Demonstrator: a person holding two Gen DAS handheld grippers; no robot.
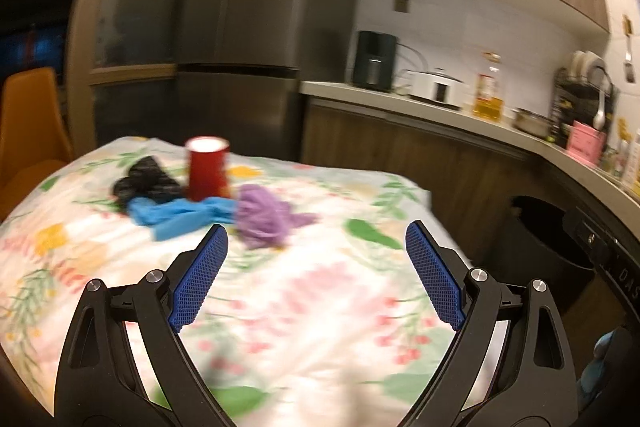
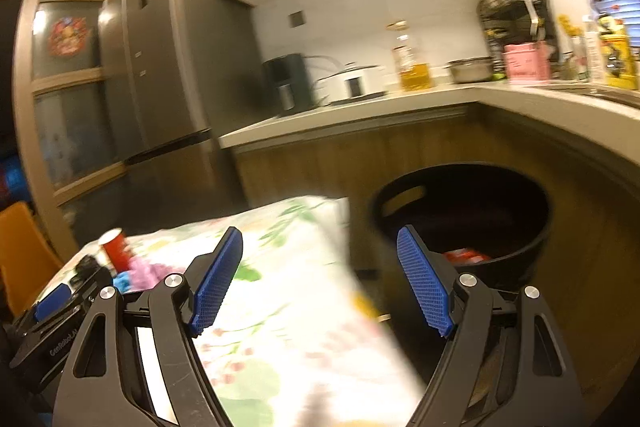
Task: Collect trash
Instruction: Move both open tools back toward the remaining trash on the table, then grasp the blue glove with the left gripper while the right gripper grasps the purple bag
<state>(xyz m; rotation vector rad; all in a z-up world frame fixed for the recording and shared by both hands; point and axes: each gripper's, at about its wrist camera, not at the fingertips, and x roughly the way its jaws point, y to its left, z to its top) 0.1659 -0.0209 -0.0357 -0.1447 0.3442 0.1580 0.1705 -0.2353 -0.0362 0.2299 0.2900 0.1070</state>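
Note:
On the floral tablecloth [image 1: 312, 307] stands a red paper cup [image 1: 208, 169]. Beside it lie a crumpled black piece [image 1: 146, 181], a blue glove [image 1: 180, 217] and a purple crumpled wad [image 1: 264, 217]. My left gripper [image 1: 316, 235] is open and empty, just short of the purple wad. My right gripper [image 2: 320, 239] is open and empty over the table's right corner [image 2: 304, 267]. Ahead of it on the floor stands a black bin [image 2: 460, 211] with red trash [image 2: 466, 255] inside. The red cup [image 2: 116, 247] and the left gripper's body [image 2: 52, 311] show at the right wrist view's left edge.
A kitchen counter [image 1: 440, 111] runs behind and to the right of the table, with an oil bottle [image 1: 488, 91], appliances and a dish rack. A grey fridge [image 1: 248, 39] stands behind the table. An orange chair [image 1: 28, 131] is at the table's left. The bin [image 1: 552, 227] sits between table and counter.

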